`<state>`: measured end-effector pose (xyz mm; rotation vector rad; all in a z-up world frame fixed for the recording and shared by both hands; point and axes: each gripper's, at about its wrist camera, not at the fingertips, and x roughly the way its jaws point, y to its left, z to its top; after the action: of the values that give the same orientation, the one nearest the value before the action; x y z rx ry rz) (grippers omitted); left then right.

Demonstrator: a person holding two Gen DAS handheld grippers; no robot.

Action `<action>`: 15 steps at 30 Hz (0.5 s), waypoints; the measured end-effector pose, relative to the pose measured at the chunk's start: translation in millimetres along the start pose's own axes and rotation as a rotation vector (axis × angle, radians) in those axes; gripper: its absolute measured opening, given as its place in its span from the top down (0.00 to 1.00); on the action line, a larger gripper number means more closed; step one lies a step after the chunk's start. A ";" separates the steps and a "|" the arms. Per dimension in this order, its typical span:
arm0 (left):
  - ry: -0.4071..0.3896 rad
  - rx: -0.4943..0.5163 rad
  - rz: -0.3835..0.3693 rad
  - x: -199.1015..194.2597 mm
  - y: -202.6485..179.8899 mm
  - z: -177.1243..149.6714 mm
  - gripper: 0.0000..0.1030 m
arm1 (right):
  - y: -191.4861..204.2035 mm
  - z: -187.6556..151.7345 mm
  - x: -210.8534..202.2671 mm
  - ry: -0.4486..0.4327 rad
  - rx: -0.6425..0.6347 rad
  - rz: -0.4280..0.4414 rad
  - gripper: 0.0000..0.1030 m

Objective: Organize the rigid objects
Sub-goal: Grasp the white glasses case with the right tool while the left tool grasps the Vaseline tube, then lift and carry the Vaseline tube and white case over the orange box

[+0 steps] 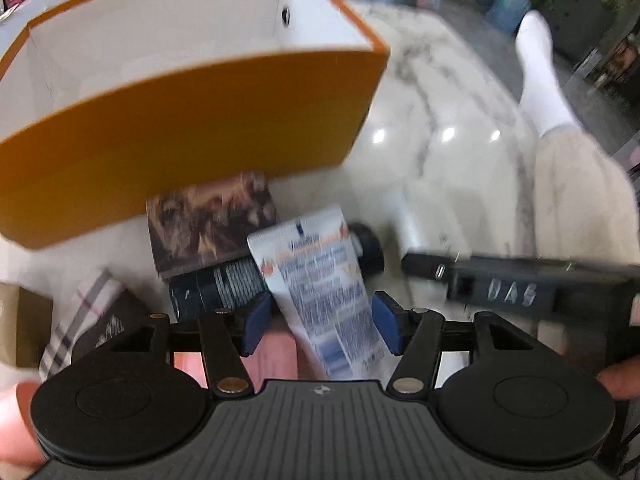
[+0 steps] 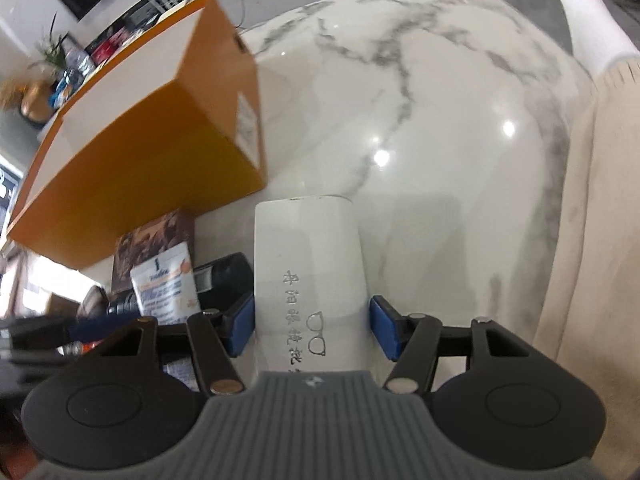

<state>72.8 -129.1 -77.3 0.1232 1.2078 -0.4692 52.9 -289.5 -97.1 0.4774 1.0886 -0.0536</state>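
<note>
In the left wrist view a white tube with blue print (image 1: 320,280) lies lengthwise between the blue pads of my left gripper (image 1: 320,326), which is open: a gap shows beside the left pad. The tube rests on a pile holding a black ribbed cylinder (image 1: 224,288) and a brown picture box (image 1: 208,220). My right gripper (image 2: 312,328) is shut on a white glasses case (image 2: 308,248) with grey lettering, both pads against its sides. An open orange box (image 1: 180,140) with a white inside stands just behind the pile, and the right wrist view shows the orange box (image 2: 160,152) at its left.
The marble table (image 2: 420,100) stretches away to the right of the box. A person's cream trouser leg (image 2: 592,240) and white sock (image 1: 540,72) lie along its right edge. A plaid item (image 1: 80,320) sits at the pile's left. The other gripper's black housing (image 1: 512,288) crosses at right.
</note>
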 end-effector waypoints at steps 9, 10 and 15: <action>0.015 0.015 0.044 19.4 -17.6 -5.9 0.40 | 1.4 -1.0 2.6 -0.008 -0.036 -0.006 0.39; 0.009 0.012 0.031 21.5 -18.5 -6.2 0.45 | 1.5 -1.3 2.4 -0.008 -0.038 -0.007 0.39; -0.020 0.035 0.024 20.8 -20.9 -10.6 0.48 | 5.3 -3.4 4.4 -0.011 -0.090 -0.031 0.39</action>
<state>60.6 -150.2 -97.0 0.1630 1.1779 -0.4697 53.5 -282.6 -100.3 0.3785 1.0825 -0.0343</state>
